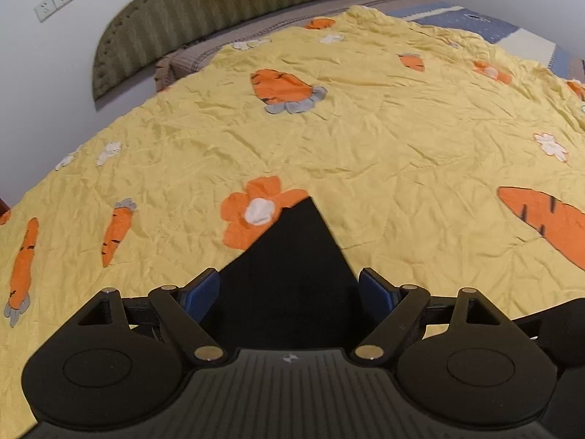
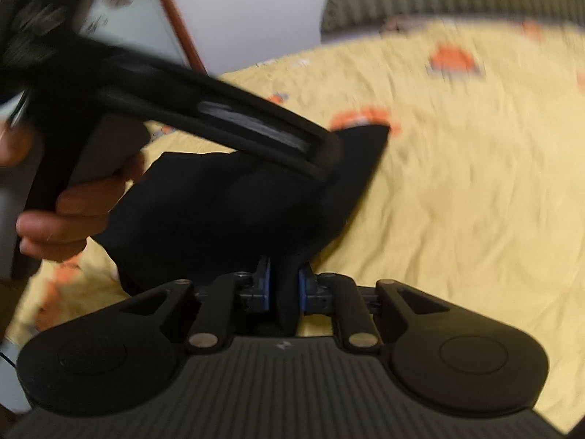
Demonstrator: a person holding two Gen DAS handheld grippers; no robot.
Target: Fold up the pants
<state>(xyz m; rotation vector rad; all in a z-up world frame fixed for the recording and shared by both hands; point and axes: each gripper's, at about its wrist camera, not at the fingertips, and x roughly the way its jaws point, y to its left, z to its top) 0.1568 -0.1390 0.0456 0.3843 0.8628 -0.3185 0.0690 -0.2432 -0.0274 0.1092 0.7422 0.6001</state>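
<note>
Folding black pants (image 2: 234, 205) on the yellow carrot-print bedspread (image 1: 365, 146), looks nearly wrapped up.

They're bunched into a compact dark bundle, so I'd guess just a last tidy or set-down is left. Right gripper (image 2: 284, 289) is pinched tight on a fold of the fabric; left gripper (image 1: 289, 291) points down over them, jaws wide apart, holding nothing, hand (image 2: 73, 205) wrapped around its handle.

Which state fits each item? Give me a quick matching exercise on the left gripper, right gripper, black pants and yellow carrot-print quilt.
Column one:
1. left gripper
2. right gripper
3. black pants
4. yellow carrot-print quilt

Column two:
A. spread across the bed
B. jaws pinched on black fabric
C. jaws wide apart, pads off the fabric
D. bunched dark cloth lying on the quilt

Pairs: 1-C, 2-B, 3-D, 4-A
</note>
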